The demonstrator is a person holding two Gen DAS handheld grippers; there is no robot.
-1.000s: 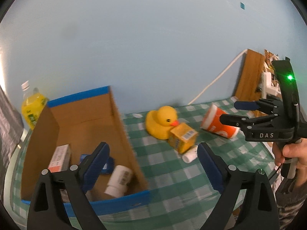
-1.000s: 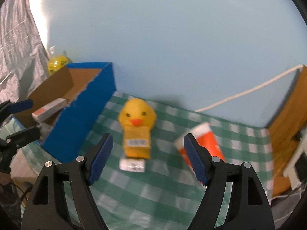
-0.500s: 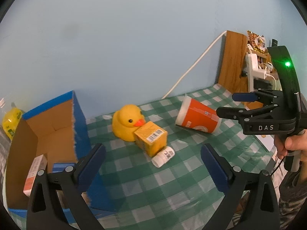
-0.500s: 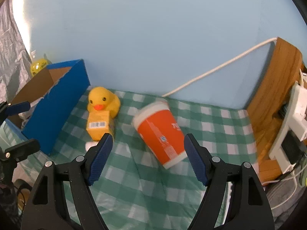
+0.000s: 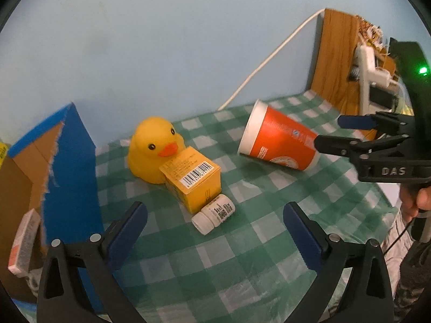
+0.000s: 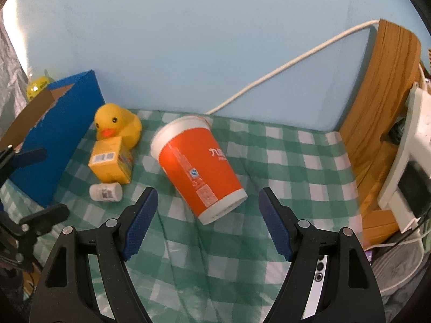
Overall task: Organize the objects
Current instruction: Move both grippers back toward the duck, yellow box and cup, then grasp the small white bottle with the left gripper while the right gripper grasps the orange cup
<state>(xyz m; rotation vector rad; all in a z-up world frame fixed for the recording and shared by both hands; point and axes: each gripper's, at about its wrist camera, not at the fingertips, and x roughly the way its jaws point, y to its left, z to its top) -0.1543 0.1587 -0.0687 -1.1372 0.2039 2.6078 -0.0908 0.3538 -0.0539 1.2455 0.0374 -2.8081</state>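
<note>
On the green checked cloth (image 5: 242,255) a yellow rubber duck (image 5: 150,148) sits behind a yellow carton (image 5: 192,177), and a small white bottle (image 5: 214,214) lies against the carton's front. An orange paper cup (image 6: 199,167) lies on its side to their right. My left gripper (image 5: 214,206) hovers in front of the bottle with its jaws opening and nothing between them. My right gripper (image 6: 208,192) stands open just in front of the cup's base, apart from it. To the left stands the blue cardboard box (image 5: 72,161).
A white and orange pack (image 5: 24,239) lies inside the box. A wooden board (image 6: 382,94), a white cable (image 6: 282,67) and a white power strip (image 6: 412,134) border the right. A yellow bottle (image 6: 37,87) stands behind the box. A hand (image 5: 414,199) holds the right gripper.
My left gripper has moved right from over the box to face the carton and bottle, its jaws widening. My right gripper has shifted right from the duck to the orange cup.
</note>
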